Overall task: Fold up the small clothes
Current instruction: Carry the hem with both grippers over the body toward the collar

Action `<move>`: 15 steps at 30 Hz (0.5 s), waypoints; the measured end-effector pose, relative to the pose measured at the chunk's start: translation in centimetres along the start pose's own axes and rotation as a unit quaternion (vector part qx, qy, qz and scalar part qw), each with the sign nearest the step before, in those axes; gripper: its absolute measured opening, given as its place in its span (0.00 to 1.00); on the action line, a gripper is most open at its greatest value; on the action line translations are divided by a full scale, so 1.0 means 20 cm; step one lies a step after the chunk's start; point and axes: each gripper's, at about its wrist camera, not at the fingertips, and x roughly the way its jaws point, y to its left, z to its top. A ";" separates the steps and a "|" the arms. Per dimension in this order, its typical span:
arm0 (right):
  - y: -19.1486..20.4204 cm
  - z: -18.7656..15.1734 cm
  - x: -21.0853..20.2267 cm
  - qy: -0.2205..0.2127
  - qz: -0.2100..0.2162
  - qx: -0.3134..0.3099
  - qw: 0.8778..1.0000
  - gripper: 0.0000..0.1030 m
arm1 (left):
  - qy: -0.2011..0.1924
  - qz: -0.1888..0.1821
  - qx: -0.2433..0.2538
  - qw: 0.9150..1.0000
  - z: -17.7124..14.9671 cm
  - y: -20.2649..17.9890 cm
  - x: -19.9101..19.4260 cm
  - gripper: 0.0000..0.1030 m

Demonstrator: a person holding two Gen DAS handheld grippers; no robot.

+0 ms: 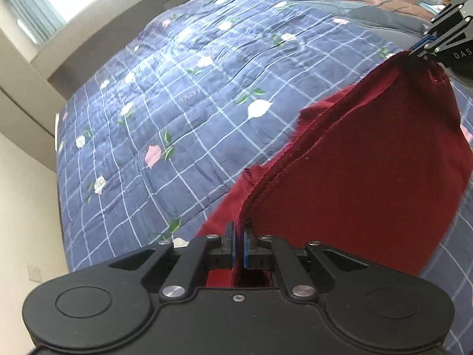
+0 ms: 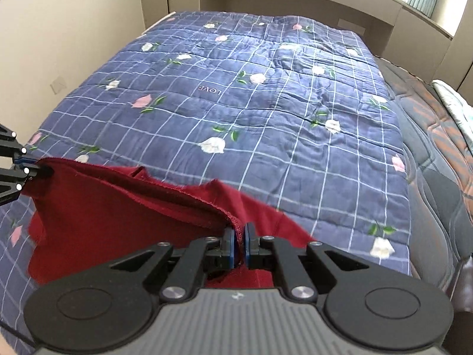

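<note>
Black linkage grippers, silver screws, blue-padded fingers; right gripper with grey ribbed housing, "DAS" lettering.

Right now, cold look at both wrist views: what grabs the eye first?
The dark red garment jumps out: it hangs stretched between the left gripper and the right gripper, each with its jaws shut on a hemmed edge. Behind it, filling most of both views, lies the navy checked quilt with white and pink flowers and the word LOVE near its middle.
</note>
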 end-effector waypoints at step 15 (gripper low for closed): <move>-0.05 0.15 0.32 0.043 -0.018 0.011 0.999 0.13 | 0.041 -0.037 -0.045 0.997 0.12 0.19 0.40 0.18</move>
